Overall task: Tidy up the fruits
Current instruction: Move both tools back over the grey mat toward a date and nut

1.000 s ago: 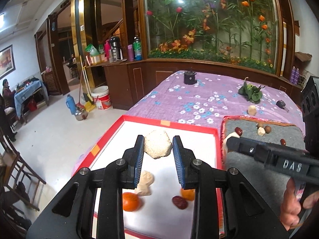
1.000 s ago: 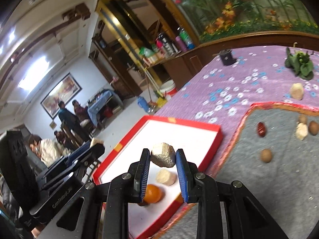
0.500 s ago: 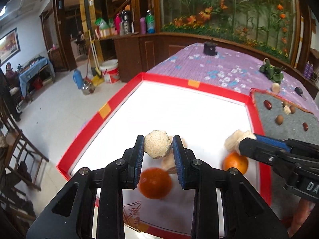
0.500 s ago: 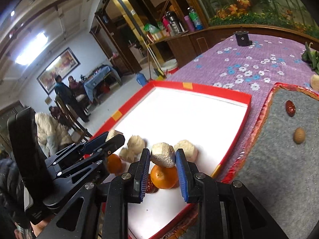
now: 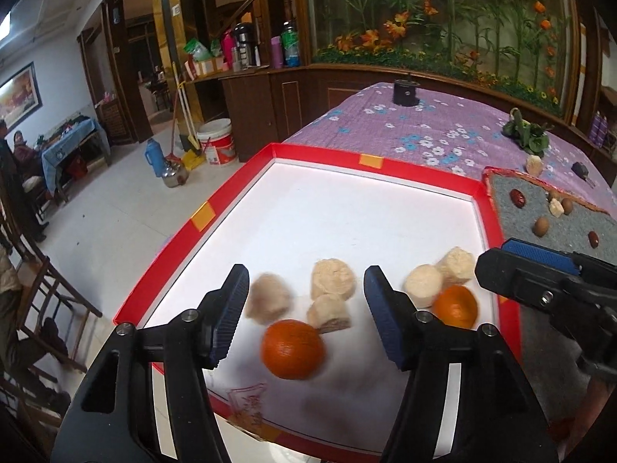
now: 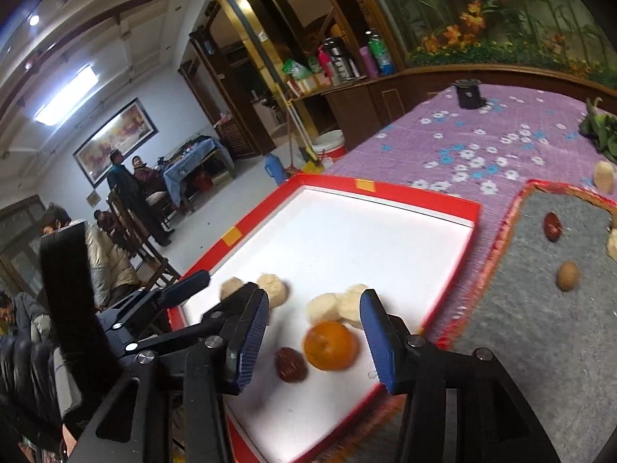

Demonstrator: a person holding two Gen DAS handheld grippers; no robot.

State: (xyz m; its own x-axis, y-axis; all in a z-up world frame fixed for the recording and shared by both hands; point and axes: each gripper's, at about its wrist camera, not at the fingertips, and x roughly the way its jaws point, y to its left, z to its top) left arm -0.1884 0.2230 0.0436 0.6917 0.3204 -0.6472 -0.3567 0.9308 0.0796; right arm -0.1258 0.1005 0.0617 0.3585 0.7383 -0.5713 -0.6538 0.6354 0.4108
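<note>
Red-rimmed tray (image 5: pixel 239 193) already holds our pale chunks (image 5: pixel 332 279) and 2 oranges (image 5: pixel 293 348). Both claws, left gripper (image 5: pixel 302 310) and right gripper (image 6: pixel 314 333), are opening with nothing gripped (pieces lie loose below). Lifting carelessly, we could knock fruit rolling.
</note>
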